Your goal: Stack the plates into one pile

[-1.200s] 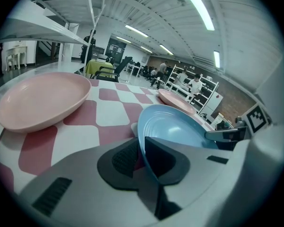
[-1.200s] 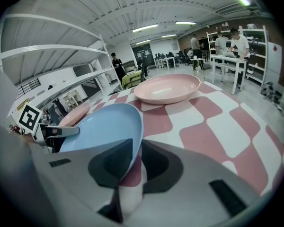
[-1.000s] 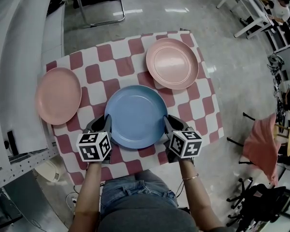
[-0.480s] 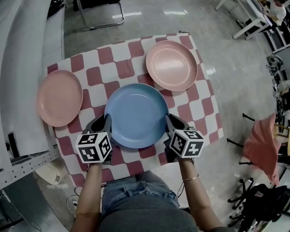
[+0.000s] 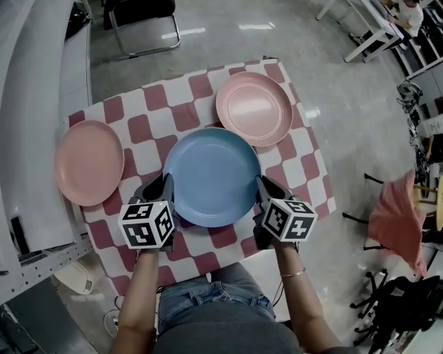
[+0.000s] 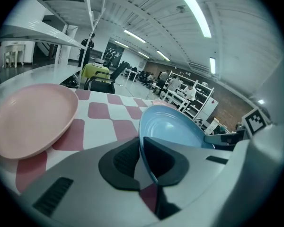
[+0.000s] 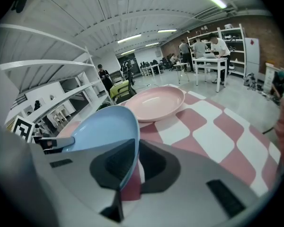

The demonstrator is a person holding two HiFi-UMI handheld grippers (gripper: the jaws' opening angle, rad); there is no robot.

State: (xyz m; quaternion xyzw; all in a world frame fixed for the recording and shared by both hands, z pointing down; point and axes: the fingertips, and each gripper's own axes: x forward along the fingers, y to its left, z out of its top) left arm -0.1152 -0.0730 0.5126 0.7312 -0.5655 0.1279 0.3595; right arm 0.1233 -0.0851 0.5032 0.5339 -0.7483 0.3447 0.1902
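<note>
A blue plate [image 5: 210,175] sits at the middle of the red-and-white checked table [image 5: 151,120]. My left gripper [image 5: 162,192] has the plate's left rim between its jaws and my right gripper [image 5: 263,192] has the right rim. Both pairs of jaws are closing. In the left gripper view the blue plate [image 6: 173,126] stands edge-on between the pads of the left gripper [image 6: 141,160]. The right gripper [image 7: 132,162] grips the blue plate [image 7: 102,126] the same way. One pink plate [image 5: 88,162] lies at the left, another pink plate [image 5: 254,108] at the back right.
White shelving [image 5: 22,87] runs along the left of the table. A black chair [image 5: 140,2] stands beyond the far edge. A stool under a pink cloth [image 5: 399,216] is on the floor at the right. People and tables are far off.
Both pairs of jaws have closed in on the blue plate's rim. The blue plate's far edge now reaches the back-right pink plate, where a gap showed before.
</note>
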